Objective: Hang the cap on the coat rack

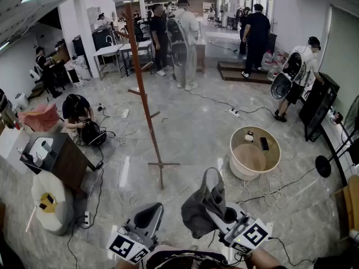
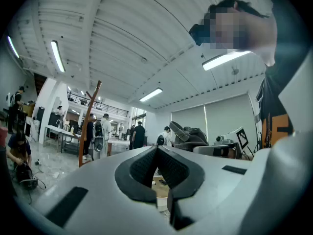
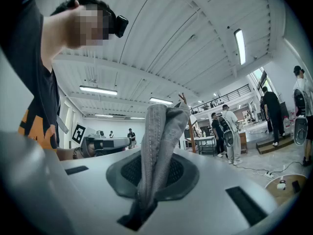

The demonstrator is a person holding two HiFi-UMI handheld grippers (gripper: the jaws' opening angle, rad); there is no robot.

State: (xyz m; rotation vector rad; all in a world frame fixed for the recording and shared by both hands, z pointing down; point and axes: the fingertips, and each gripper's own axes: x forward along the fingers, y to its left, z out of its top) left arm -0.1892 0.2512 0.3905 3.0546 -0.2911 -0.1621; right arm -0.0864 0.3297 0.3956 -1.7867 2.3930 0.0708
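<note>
Because the cap (image 1: 203, 209) looks soft, light and floppy, pinching bunched fabric suits it; the right gripper (image 3: 152, 175) clamps it so; the left gripper (image 2: 156, 151) sits closed, empty.

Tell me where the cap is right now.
The cap is at the bottom centre of the head view, pinched in the right gripper. The coat rack stands on the floor ahead and to its left.

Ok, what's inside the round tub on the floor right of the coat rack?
A dark phone and a small white object lie in the tub; whatever its near wall covers can't be seen.
</note>
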